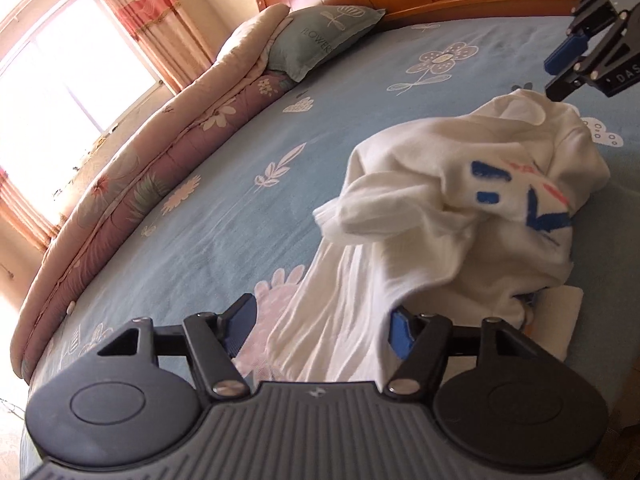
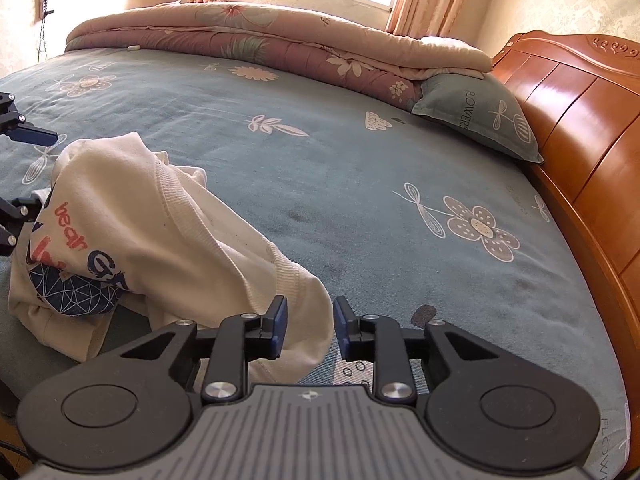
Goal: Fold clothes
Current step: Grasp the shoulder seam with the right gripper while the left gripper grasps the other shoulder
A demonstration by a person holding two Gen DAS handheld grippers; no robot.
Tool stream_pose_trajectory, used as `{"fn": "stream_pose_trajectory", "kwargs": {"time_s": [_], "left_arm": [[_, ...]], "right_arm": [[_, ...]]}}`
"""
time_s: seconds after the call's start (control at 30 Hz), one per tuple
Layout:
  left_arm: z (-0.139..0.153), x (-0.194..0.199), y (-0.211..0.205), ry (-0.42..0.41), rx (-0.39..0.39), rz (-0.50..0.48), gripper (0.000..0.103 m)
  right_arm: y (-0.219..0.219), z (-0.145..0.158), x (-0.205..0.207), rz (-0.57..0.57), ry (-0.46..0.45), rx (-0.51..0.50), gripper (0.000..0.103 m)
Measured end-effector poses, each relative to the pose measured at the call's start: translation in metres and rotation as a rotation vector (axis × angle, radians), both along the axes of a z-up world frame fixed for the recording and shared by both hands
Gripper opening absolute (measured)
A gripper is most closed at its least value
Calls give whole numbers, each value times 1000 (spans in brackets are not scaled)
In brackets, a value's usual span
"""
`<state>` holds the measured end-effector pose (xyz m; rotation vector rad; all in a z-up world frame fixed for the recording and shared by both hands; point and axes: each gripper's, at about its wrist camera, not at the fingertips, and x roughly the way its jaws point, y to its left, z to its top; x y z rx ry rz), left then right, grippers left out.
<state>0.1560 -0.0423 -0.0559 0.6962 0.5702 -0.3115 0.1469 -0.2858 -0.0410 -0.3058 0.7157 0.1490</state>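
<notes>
One white sweatshirt point(image 1: 460, 216) lies crumpled on the bed point(image 1: 224, 216); the left claw point(image 1: 324, 320) and right claw point(image 2: 310, 326) flank it, both released, beside one pillow point(image 2: 480, 116).

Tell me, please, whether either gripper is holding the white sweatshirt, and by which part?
Neither grips it. The left gripper is open around a fold of the white sweatshirt; the right gripper is open over its ribbed edge.

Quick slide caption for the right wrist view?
Open right hand-held gripper over a crumpled white sweatshirt on a blue bedsheet.
</notes>
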Motion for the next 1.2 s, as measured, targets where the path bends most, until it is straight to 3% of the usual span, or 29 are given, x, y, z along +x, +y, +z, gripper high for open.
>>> {"fn": "stream_pose_trajectory", "kwargs": {"time_s": [0.07, 0.17, 0.2, 0.23, 0.3, 0.43, 0.63, 0.87, 1.0, 1.03, 1.1, 1.13, 1.17, 1.2], "left_arm": [[0, 4, 6, 25, -40, 6, 64], [-1, 5, 0, 58, -85, -66, 63], [-3, 7, -4, 67, -84, -82, 53], [-5, 8, -8, 77, -82, -98, 33], [-8, 11, -16, 94, -82, -126, 7], [5, 17, 3, 95, -161, -82, 5], [31, 36, 55, 45, -200, 90, 5], [21, 56, 108, 138, -309, 257, 5], [15, 53, 115, 152, -336, 273, 5], [15, 52, 116, 153, -338, 272, 5], [17, 52, 118, 155, -342, 267, 6], [18, 53, 120, 158, -349, 266, 6], [19, 56, 122, 163, -359, 269, 6], [20, 59, 123, 167, -370, 272, 7]], "right_arm": [[-3, -2, 0, 12, 7, -5, 61], [-5, -11, 4, 23, 27, -19, 64], [-7, -14, 7, 20, 38, -11, 64], [-8, -16, 8, 17, 47, 6, 64], [-11, -18, 10, 11, 60, 36, 64], [-13, -21, 8, 18, 63, 47, 64], [-23, -23, 9, 26, 75, 123, 68], [-38, -31, 19, 10, 130, 326, 71], [-61, -52, 36, -54, 228, 569, 71], [-68, -57, 40, -69, 244, 639, 69], [-76, -63, 47, -82, 265, 739, 52], [-77, -63, 51, -80, 270, 758, 30], [-76, -61, 54, -77, 268, 744, 16], [-73, -58, 57, -69, 258, 715, 15]]}}
